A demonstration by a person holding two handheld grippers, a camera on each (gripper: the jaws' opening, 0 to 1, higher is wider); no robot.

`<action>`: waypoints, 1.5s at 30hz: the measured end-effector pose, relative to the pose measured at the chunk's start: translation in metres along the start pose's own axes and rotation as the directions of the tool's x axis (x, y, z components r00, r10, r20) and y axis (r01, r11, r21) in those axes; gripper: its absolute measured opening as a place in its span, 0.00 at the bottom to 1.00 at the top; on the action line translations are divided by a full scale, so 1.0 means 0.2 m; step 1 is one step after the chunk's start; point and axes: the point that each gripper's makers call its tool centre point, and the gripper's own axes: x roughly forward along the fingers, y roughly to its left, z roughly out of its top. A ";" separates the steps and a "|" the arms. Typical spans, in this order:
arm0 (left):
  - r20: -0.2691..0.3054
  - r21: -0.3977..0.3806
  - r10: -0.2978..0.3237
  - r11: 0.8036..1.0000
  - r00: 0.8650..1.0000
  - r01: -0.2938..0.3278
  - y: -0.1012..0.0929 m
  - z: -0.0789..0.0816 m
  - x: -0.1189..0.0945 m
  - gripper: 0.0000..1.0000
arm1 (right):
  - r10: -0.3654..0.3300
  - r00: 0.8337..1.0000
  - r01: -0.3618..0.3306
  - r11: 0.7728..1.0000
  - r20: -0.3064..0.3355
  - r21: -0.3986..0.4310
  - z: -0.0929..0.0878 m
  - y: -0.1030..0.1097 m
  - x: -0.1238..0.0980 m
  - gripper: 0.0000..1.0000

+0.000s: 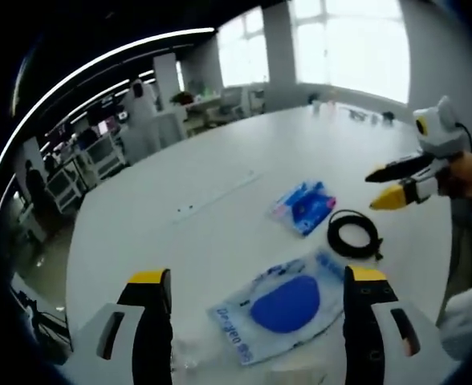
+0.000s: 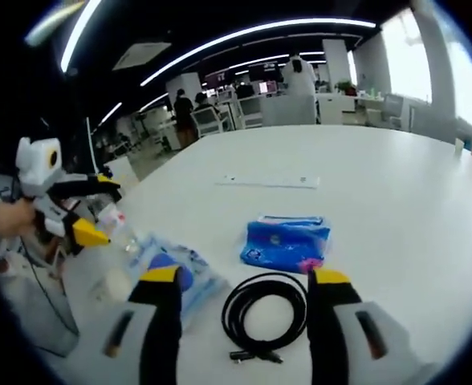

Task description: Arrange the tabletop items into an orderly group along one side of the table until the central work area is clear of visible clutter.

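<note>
Still gathering: hovering with right gripper (image 2: pixel 244 281) spread wide over coiled black cable (image 2: pixel 264 315), beside blue packet (image 2: pixel 286 241); left gripper (image 1: pixel 258 281) gaping above clear bag (image 1: pixel 284 305). Next, likely needing lowering, pinching cable, carrying sideward.

White table (image 1: pixel 220 160): broad, rounded surface. Beyond its far edge, windows (image 1: pixel 348 44) admit bright daylight; desks with office equipment (image 2: pixel 260 104) stand beyond the table's far side, with people (image 2: pixel 184 108) standing among them. Above the table, curved ceiling light strips (image 2: pixel 244 36) cross a dark ceiling.
</note>
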 end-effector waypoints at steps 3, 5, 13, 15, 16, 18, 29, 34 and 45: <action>-0.022 0.008 0.005 1.000 1.000 -0.005 0.01 -0.07 -0.03 0.85 | 0.012 1.000 -0.012 1.000 -0.009 0.006 -0.04 0.03 -0.01 0.62; -0.027 0.001 0.005 1.000 1.000 -0.005 0.02 -0.11 -0.06 0.85 | 0.019 1.000 -0.019 1.000 -0.012 0.009 -0.06 0.04 -0.01 0.62; -0.056 -0.006 0.001 1.000 0.998 -0.002 0.03 -0.23 -0.10 0.84 | 0.038 0.999 -0.037 0.999 -0.033 0.017 -0.14 0.09 -0.01 0.61; -0.050 -0.013 0.003 1.000 0.999 -0.004 0.04 -0.22 -0.11 0.84 | 0.041 0.999 -0.040 0.999 -0.036 0.020 -0.14 0.10 -0.01 0.61; -0.047 -0.015 0.004 1.000 0.999 -0.004 0.04 -0.21 -0.11 0.84 | 0.042 0.998 -0.041 0.999 -0.037 0.020 -0.14 0.11 -0.01 0.61; -0.040 -0.011 0.007 1.000 0.999 -0.007 0.05 -0.20 -0.10 0.84 | 0.048 0.998 -0.048 0.999 -0.037 0.020 -0.14 0.12 0.00 0.61; 0.027 0.032 -0.029 0.999 0.999 0.028 -0.05 -0.14 -0.16 0.82 | 0.063 0.998 -0.062 0.997 -0.031 0.038 -0.19 0.14 -0.03 0.60; 0.066 0.112 0.007 0.994 0.998 -0.014 -0.01 -0.10 -0.21 0.80 | 0.062 0.997 -0.060 0.996 -0.034 0.072 -0.26 0.14 -0.06 0.59; 0.180 0.104 0.143 0.981 0.973 -0.164 0.25 0.04 -0.34 0.78 | 0.059 0.998 -0.055 0.990 -0.025 0.128 -0.39 0.18 -0.15 0.59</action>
